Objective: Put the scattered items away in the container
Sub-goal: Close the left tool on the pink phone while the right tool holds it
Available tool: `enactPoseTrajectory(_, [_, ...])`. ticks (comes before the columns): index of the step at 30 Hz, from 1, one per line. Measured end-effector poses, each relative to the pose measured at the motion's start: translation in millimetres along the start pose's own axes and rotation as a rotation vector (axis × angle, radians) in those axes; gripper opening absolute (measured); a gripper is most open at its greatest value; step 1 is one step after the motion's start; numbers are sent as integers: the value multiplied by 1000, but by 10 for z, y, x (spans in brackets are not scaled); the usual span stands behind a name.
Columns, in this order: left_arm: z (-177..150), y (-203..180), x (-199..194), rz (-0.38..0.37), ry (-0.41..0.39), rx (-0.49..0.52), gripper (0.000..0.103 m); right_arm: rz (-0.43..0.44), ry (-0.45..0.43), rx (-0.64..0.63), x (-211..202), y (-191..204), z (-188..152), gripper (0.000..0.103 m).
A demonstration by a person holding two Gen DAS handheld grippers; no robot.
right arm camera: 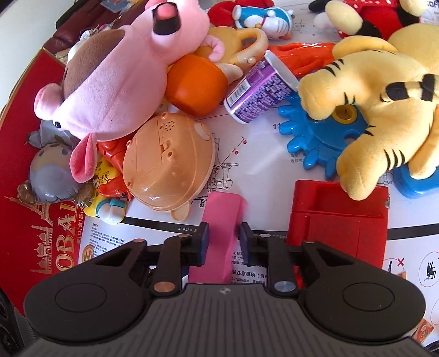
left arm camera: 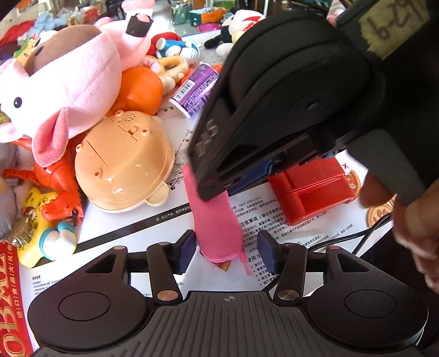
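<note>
Nearest the left wrist camera, the left gripper [left arm camera: 227, 254] stood wide open, its blue-padded fingers [left arm camera: 185, 254] set on either side of the lower end of a pink foam strip [left arm camera: 215, 230] without touching it. The strip lay on a white printed instruction sheet [left arm camera: 137, 236] and ran up and away under the black body of the right gripper [left arm camera: 288, 109], which filled the upper right of that view with the person's hand [left arm camera: 411, 219] on its handle.

In the right wrist view the right gripper [right arm camera: 224, 243] had its jaws narrowed about the same pink foam strip [right arm camera: 219, 233]. The left pad looked to be against the foam; whether the right pad pressed it I could not tell, since a thin gap seemed to show there.

Just right of the strip sat a red plastic box [right arm camera: 340, 222], open-topped, on the sheet. A yellow tiger plush [right arm camera: 378, 109] rested a paw on the box's far edge and lay over a blue plastic crab toy [right arm camera: 323, 142].

Left of the strip lay a tan plastic dome toy [right arm camera: 167, 170], underside up, with its battery cover showing. Behind it were an orange ball-shaped toy [right arm camera: 196, 85] and a purple labelled cup [right arm camera: 260, 90] on its side. A pink pig plush [right arm camera: 118, 90] lay across the pile, above a grey plush [right arm camera: 52, 170] on the red gift box [right arm camera: 24, 219]. Farthest off was a blue-and-white cat figure [right arm camera: 263, 19].
</note>
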State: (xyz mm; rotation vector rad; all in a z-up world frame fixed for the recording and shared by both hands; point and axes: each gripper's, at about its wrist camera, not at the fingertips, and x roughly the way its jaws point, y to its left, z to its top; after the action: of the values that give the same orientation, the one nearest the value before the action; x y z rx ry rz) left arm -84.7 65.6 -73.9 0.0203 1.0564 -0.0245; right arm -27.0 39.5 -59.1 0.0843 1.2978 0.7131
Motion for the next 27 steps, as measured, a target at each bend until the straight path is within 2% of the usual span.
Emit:
enactPoseTrajectory(1, [-6, 9, -6, 7, -2, 1, 55, 7, 1, 10, -17, -23, 6, 12])
enactPoseTrajectory(2, [-13, 23, -13, 13, -4, 4, 44, 11, 4, 16, -28, -42, 7, 11])
enactPoseTrajectory(3, [-17, 51, -23, 13, -5, -2, 40, 14, 7, 19, -36, -56, 6, 10])
enactPoseTrajectory(9, [-13, 339, -69, -91, 15, -122, 39, 52, 17, 47, -64, -106, 8, 12])
enactPoseTrajectory(12, [-30, 368, -98, -137, 20, -173, 39, 72, 20, 57, -56, -115, 36, 13])
enactPoseTrajectory(20, [-73, 453, -162, -170, 14, -165, 39, 93, 20, 67, 29, -63, 66, 19])
enactPoseTrajectory(21, [-78, 471, -167, -178, 13, -169, 39, 95, 19, 68, 32, -66, 69, 22])
enactPoseTrajectory(22, [-84, 493, -172, -186, 12, -176, 39, 93, 22, 71, 7, -85, 71, 30])
enactPoseTrajectory(24, [-98, 547, -179, -206, 9, -198, 39, 87, 22, 70, -11, -89, 49, 39])
enactPoseTrajectory(27, [-111, 637, -165, -244, 10, -231, 39, 97, 38, 61, 30, -78, 20, 40])
